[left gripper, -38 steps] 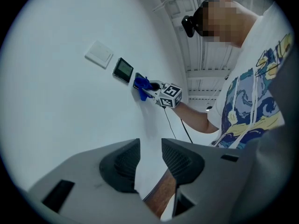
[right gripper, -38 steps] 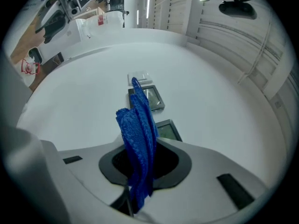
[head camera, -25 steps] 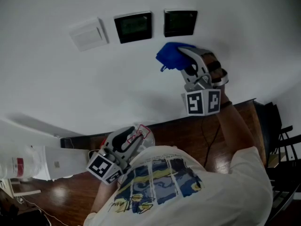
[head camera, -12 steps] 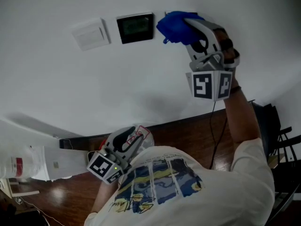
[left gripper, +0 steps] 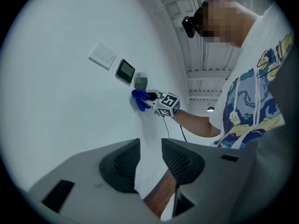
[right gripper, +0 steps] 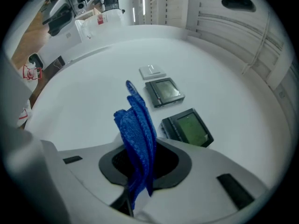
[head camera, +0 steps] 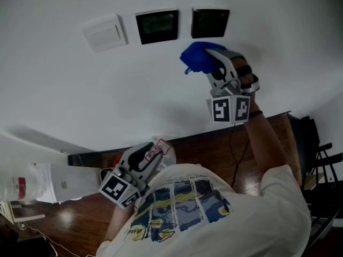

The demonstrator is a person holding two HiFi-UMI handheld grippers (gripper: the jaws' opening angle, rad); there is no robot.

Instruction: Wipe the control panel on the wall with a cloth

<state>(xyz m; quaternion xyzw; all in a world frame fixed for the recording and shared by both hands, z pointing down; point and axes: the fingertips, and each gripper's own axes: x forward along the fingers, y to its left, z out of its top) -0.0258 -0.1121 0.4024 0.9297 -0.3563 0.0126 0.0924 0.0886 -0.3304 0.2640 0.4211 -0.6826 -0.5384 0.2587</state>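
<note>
A blue cloth (head camera: 196, 58) is held tight between the jaws of the right gripper (head camera: 210, 64). The cloth is at the wall (head camera: 75, 90), just beside the right panel (head camera: 210, 23) but not on it. It looks to be touching the wall, but this cannot be told for sure. A second dark panel (head camera: 157, 26) is seen just left of the first one. A white switch (head camera: 105, 32) is seen further left. The left gripper (head camera: 153, 155) is held near the person's chest, well apart from the panels. Its jaws are a little apart and nothing is held in them.

The step in hand is judged to be the wiping of the right panel. To do it well, the cloth should be slid on to the panel until the whole screen is covered. It should be pressed flat but softly, so no button is pushed hard. The wipe should be made from one edge to the other, corners too. The cloth should be gripped tight so it is not dropped. The hard jaws should be held off the glass.
</note>
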